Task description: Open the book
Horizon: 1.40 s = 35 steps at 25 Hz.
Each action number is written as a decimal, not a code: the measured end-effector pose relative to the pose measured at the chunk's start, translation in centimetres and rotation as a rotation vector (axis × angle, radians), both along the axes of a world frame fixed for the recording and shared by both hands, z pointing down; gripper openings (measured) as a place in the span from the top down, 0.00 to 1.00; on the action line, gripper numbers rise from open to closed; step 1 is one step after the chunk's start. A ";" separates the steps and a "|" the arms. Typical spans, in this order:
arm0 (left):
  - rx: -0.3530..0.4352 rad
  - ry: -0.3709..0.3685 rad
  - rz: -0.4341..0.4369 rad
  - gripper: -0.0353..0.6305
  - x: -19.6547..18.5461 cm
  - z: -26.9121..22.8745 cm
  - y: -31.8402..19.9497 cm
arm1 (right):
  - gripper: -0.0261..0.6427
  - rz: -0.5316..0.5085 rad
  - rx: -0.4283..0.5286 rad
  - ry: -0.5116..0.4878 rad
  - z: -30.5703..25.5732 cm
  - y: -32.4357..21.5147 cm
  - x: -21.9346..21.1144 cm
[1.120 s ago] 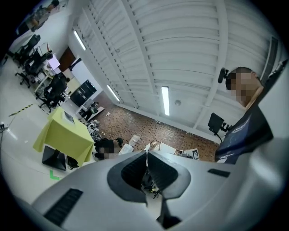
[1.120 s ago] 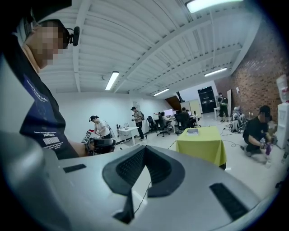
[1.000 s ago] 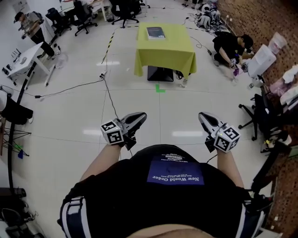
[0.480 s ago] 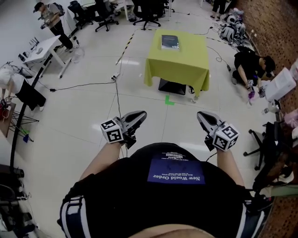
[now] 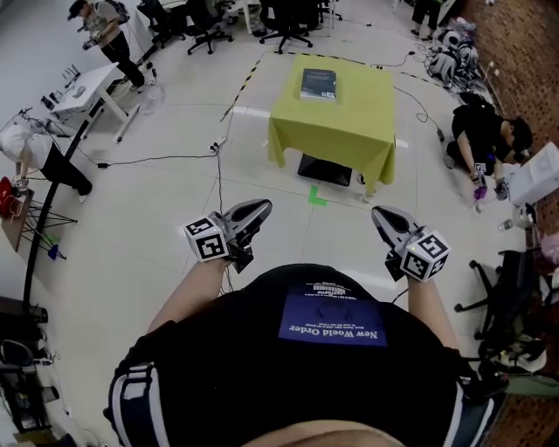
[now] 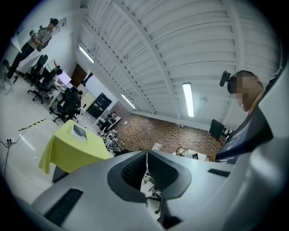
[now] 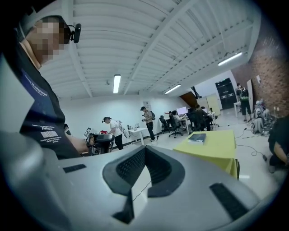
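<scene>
A dark closed book (image 5: 318,84) lies flat near the far edge of a table draped in a yellow-green cloth (image 5: 336,127), a few steps ahead of me across the floor. I hold both grippers at waist height, far short of the table. My left gripper (image 5: 262,208) is shut with nothing in it, and my right gripper (image 5: 380,215) is shut and empty too. In the left gripper view the book (image 6: 80,132) and table (image 6: 63,152) sit left of the closed jaw tips (image 6: 146,154). In the right gripper view the book (image 7: 197,138) lies on the table (image 7: 219,146), right of the tips (image 7: 144,149).
A black box (image 5: 325,170) sits under the table, with a green tape mark (image 5: 316,196) on the floor before it. Cables (image 5: 218,166) run across the white floor. A person crouches at right (image 5: 489,131). A white desk (image 5: 87,87), office chairs (image 5: 288,13) and people stand farther off.
The table and book have drawn nearer and slid lower in the head view as I walk towards them. Both grippers keep their place at my waist, still shut.
</scene>
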<state>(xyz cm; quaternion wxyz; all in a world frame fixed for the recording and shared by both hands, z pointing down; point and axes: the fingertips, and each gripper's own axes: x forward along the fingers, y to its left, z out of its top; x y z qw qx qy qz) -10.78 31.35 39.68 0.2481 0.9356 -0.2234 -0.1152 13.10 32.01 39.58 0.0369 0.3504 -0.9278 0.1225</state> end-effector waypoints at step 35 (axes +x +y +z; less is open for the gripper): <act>-0.023 0.022 0.209 0.94 3.9 2.3 -39.7 | 0.98 0.175 -0.001 0.004 -1.2 -35.7 3.3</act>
